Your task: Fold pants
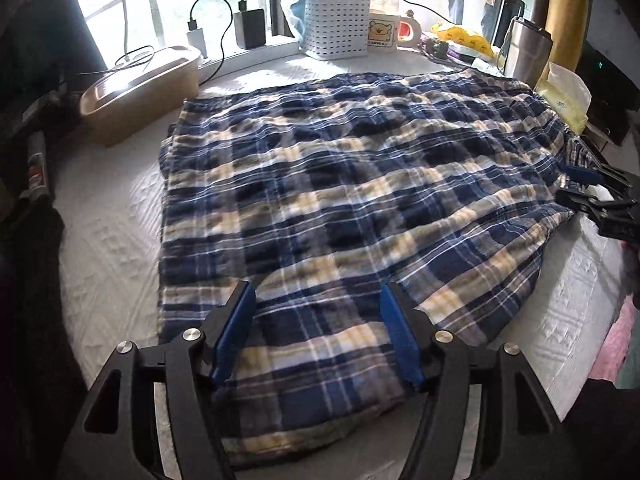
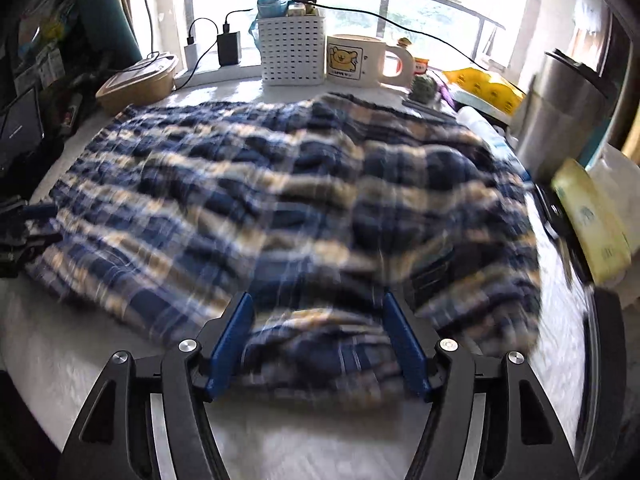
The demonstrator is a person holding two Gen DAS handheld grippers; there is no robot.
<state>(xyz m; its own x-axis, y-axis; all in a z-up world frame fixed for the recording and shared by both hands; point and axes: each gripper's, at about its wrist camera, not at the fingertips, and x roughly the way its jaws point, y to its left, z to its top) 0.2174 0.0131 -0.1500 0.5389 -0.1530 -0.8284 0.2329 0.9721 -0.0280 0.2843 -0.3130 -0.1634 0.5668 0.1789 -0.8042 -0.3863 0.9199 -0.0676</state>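
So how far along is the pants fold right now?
Partly done: the plaid pants lie doubled into a broad stack on the white surface. In hand: nothing; the left gripper and right gripper stand open over the near edge. Left: at least one more fold.

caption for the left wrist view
Open left claw over plaid pants spread on a white table.

Soft, crinkled woven plaid cloth makes up the pants (image 1: 320, 184), which lie on a white textured quilted cover (image 1: 108, 240). The left gripper (image 1: 318, 320) is matt black plastic with blue pads and shiny metal bolts. Behind sit a perforated white plastic basket (image 1: 336, 26), a glossy ceramic mug (image 2: 356, 60) and a brushed steel tumbler (image 2: 560, 120).
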